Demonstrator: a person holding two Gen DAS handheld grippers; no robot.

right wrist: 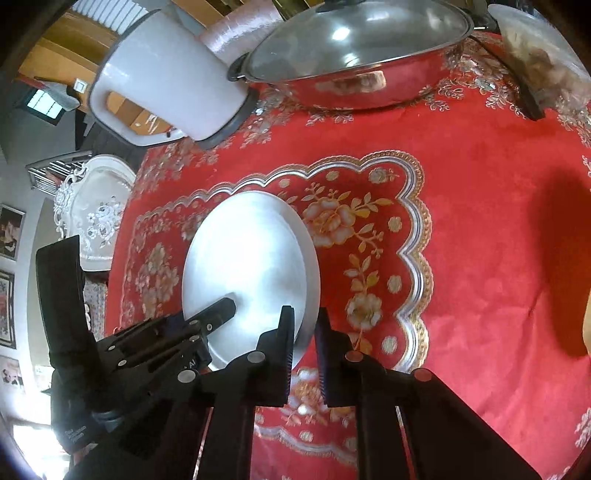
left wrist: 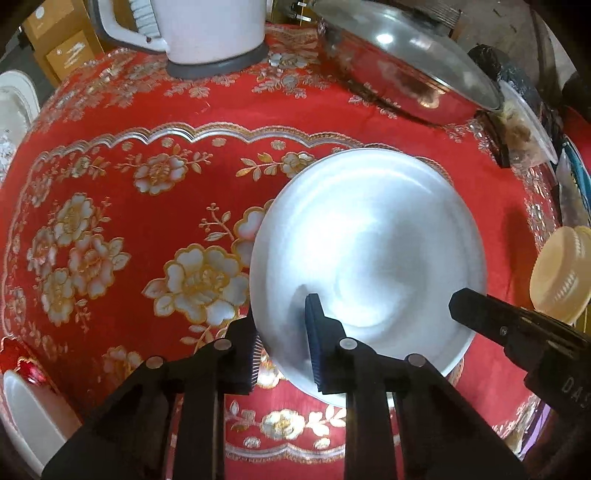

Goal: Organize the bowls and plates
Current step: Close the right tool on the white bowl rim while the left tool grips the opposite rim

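Note:
A round silver metal plate (left wrist: 369,251) lies on the red flowered tablecloth (left wrist: 129,229). My left gripper (left wrist: 280,314) is shut on its near left rim, with one finger inside the plate and the other outside under the edge. In the right wrist view the same plate (right wrist: 251,266) sits left of centre. My right gripper (right wrist: 305,312) is closed down on its right rim, the edge caught between the pads. One right finger (left wrist: 476,317) reaches over the plate's right edge in the left wrist view. One left finger (right wrist: 218,314) rests on the plate.
At the back stand a white electric kettle (left wrist: 210,33) and a steel wok with a glass lid (right wrist: 358,55). A yellow-lidded jar (left wrist: 561,273) is at the right, and a white bowl (left wrist: 26,413) at the near left edge. An ornate white tray (right wrist: 96,210) lies beyond the table.

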